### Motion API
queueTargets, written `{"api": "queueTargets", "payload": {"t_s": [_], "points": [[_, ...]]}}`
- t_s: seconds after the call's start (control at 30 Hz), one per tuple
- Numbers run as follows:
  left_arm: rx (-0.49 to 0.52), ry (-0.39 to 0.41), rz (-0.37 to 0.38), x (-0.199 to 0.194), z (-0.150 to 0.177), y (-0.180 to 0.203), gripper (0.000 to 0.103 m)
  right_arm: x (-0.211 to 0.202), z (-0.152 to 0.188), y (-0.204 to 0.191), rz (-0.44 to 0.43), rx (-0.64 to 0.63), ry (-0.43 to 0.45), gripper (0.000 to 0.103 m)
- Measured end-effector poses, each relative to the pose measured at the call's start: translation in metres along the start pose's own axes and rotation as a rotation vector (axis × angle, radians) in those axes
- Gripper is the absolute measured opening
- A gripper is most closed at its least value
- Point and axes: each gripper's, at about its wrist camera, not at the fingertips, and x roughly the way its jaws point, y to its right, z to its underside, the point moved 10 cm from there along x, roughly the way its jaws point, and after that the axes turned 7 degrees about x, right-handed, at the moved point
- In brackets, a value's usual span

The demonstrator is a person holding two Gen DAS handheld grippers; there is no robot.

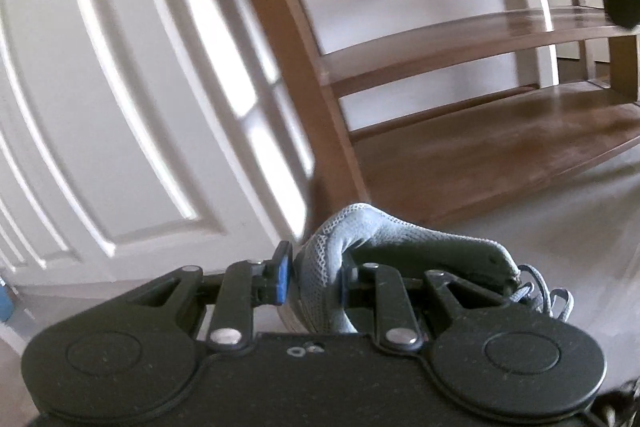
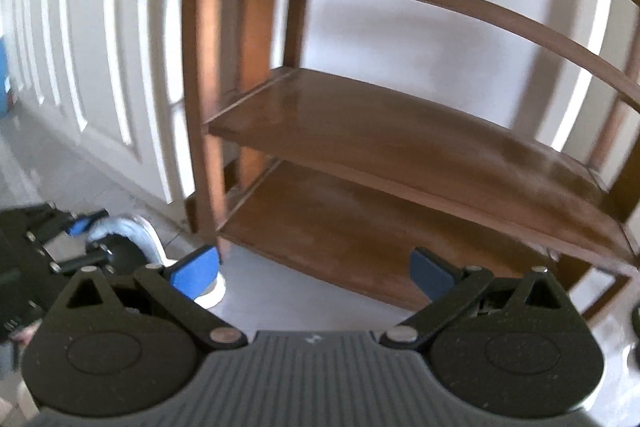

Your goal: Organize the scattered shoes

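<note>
My left gripper is shut on the heel collar of a grey mesh sneaker, held just in front of the wooden shoe rack. The sneaker's laces hang at the right. My right gripper is open and empty, facing the rack's two lower shelves. In the right wrist view the left gripper and the sneaker show at the far left, low beside the rack's left leg.
White panelled doors stand to the left of the rack. The floor is pale grey. A dark object intrudes at the left wrist view's right edge. A blue item sits at the far left.
</note>
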Motion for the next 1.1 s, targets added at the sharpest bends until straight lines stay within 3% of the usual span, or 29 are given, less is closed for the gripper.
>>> {"api": "queueTargets", "payload": {"t_s": [0.13, 0.23, 0.5, 0.87, 1.1], "points": [[-0.021, -0.035, -0.04, -0.01, 0.026, -0.033, 0.021, 0.026, 0.003, -0.019, -0.035, -0.06, -0.013, 0.103], [-0.031, -0.065, -0.08, -0.017, 0.048, -0.061, 0.021, 0.034, 0.025, -0.041, -0.064, -0.1, -0.024, 0.102], [-0.054, -0.201, -0.199, -0.036, 0.129, -0.14, 0.021, 0.104, 0.038, -0.039, -0.161, -0.147, -0.061, 0.102], [-0.061, -0.316, -0.245, -0.034, 0.197, -0.184, 0.022, 0.158, 0.045, -0.061, -0.235, -0.207, -0.131, 0.102], [-0.1, -0.354, -0.233, -0.014, 0.218, -0.197, 0.021, 0.156, 0.044, -0.09, -0.254, -0.207, -0.154, 0.102]]}}
